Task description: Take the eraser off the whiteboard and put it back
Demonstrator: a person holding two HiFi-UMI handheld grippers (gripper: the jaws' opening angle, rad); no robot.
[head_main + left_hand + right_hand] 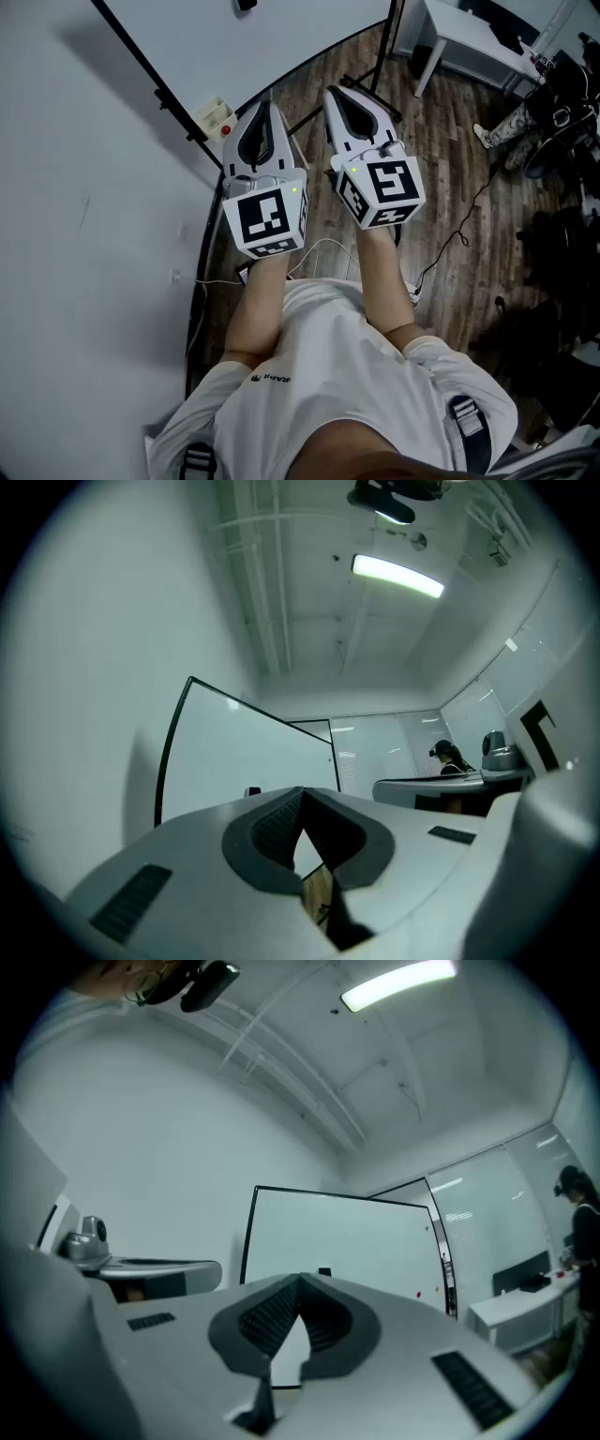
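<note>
**A:** Where's the eraser (323, 1271)?

**B:** I take it to be the small dark block stuck low on the whiteboard (347, 1232), near the middle. It's too small to be certain. It's well apart from both grippers

**A:** So it hasn't been taken off?

**B:** By my reading, no. It sits on the board, and nothing is near it

**A:** What about the grippers?

**B:** The right gripper (300, 1279) has its jaws clenched together with nothing between them. The left gripper (302, 794) is the same, tips meeting and empty. The person holds them side by side in front of the chest, both aimed at the board and tipped a little upward. That looks like lining up before a reach

**A:** Why closed, if one has to grab?

**B:** Probably just how they're carried. Whichever one goes in must spread its jaws before it can close round the eraser

**A:** Anything in the way?

**B:** A small tray (214, 117) hangs by the board's lower edge, near the left gripper. A white desk (469, 42) stands off to the right. Neither blocks the path, as far as I can judge
</note>
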